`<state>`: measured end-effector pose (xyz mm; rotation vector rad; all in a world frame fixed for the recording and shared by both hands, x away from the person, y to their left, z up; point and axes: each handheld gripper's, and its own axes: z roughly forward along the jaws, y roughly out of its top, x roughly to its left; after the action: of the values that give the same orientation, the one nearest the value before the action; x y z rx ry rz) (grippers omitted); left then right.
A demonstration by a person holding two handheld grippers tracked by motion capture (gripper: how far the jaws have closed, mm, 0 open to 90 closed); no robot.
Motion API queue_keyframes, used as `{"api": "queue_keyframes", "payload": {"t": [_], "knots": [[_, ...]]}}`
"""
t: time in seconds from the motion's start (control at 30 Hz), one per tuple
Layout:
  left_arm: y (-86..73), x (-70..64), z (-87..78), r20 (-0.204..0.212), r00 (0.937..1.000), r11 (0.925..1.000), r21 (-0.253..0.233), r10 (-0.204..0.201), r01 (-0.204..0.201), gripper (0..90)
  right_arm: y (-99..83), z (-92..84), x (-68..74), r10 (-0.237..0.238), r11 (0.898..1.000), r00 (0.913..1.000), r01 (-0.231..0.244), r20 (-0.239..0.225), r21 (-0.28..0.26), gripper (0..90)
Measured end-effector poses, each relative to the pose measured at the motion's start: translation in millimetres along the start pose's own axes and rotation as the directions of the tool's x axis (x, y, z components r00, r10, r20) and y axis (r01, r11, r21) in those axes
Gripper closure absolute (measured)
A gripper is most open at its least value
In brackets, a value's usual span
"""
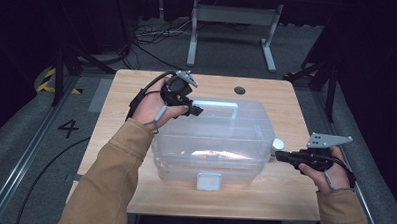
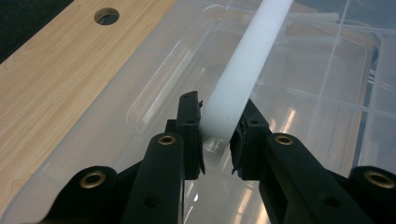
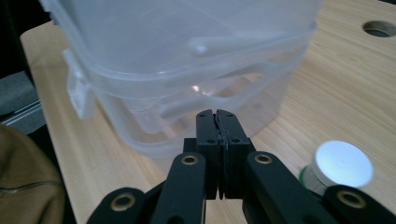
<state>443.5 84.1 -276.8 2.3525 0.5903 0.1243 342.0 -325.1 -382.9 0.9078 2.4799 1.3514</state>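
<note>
High view shows the clear storage bin (image 1: 213, 142) sitting mid-surface (image 1: 137, 90), lid on and front latch down; the left claw (image 1: 194, 111) is clamped on the white lid handle (image 2: 243, 70), so the grip is made; the right claw (image 3: 218, 122) is clenched on nothing, tips at the bin's end wall beside a small white-capped jar (image 3: 343, 164); lifting or opening the bin seems yet to come.
</note>
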Motion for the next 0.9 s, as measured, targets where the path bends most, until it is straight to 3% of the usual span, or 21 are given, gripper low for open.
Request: {"api": "queue_keyframes", "payload": {"t": [0.23, 0.4, 0.43, 0.47, 0.5, 0.67, 0.9], "knots": [[0.5, -0.8, -1.2, -0.003, 1.0, 1.0, 0.006, 0.004, -0.004, 75.8, 7.4, 8.9, 14.0, -0.031, 1.0, 0.9933, 0.031, -0.111, 0.004, 90.0], [-1.4, -0.3, -4.2, 0.002, 0.9999, 0.9994, -0.034, -0.011, 0.011, 73.6, 8.4, 11.0, 15.1, -0.039, 0.999, 0.9936, 0.039, -0.106, -0.001, 90.0], [-1.7, -0.7, -10.3, 0.026, 0.9995, 0.995, -0.098, -0.017, 0.02, 68.2, 8.7, 10.8, 15.1, -0.035, 0.999, 0.994, 0.035, -0.103, -0.002, 90.0], [-1.7, -0.7, -10.3, 0.026, 0.9995, 0.995, -0.098, -0.017, 0.02, 57.9, 8.7, 10.8, 15.1, -0.035, 0.999, 0.994, 0.035, -0.103, -0.002, 90.0], [-1.7, -2.0, -15.1, 0.024, 0.9996, 0.9925, -0.121, -0.017, 0.02, 57.9, 9.4, 10.1, 15.2, -0.035, 0.999, 0.9944, 0.034, -0.1, -0.012, 90.0], [-2.5, -6.5, -26.2, -0.005, 1.0, 0.991, -0.134, -0.001, 0.001, 53.7, 11.8, 10.3, 15.8, -0.033, 0.999, 0.9945, 0.031, -0.1, -0.02, 90.0], [-8.8, -12.3, -49.7, -0.036, 0.9989, 0.9806, -0.195, -0.029, 0.022, 53.6, 16.5, 12.2, 14.9, -0.033, 0.999, 0.9947, 0.031, -0.097, -0.029, 90.0]]}}
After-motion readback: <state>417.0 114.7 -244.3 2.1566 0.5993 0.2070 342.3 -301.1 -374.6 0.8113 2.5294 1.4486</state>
